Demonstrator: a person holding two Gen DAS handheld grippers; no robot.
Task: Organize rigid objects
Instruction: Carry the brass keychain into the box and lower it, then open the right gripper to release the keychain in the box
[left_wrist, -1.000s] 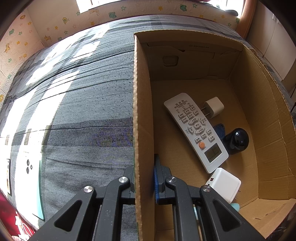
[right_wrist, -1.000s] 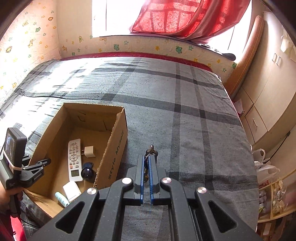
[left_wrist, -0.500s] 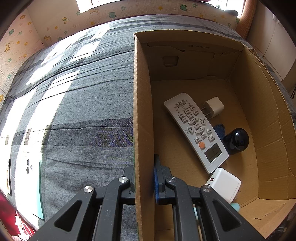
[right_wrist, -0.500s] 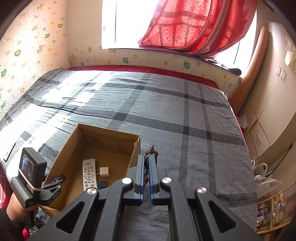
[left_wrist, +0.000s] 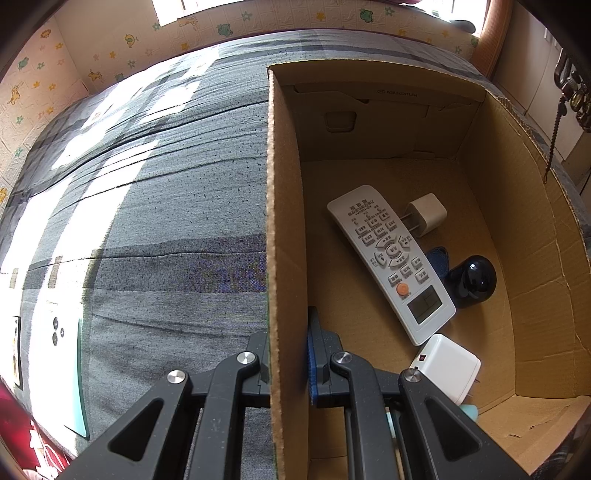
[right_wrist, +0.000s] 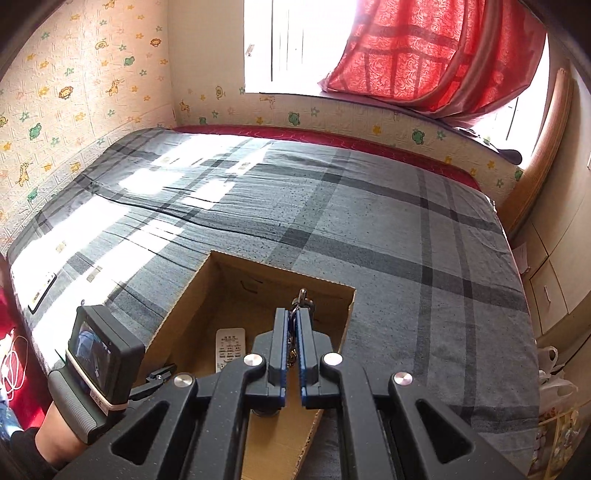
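Above the open cardboard box on the grey plaid bed – the right gripper clamps a metal keychain, the left gripper pinching the box's wall.

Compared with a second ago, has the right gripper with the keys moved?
Yes. The right gripper, shut on the keys, has travelled from over the bare bedspread to above the open cardboard box.

Bright window daylight; sun patches on bedspread; sharp; fisheye-curved, dark edges.
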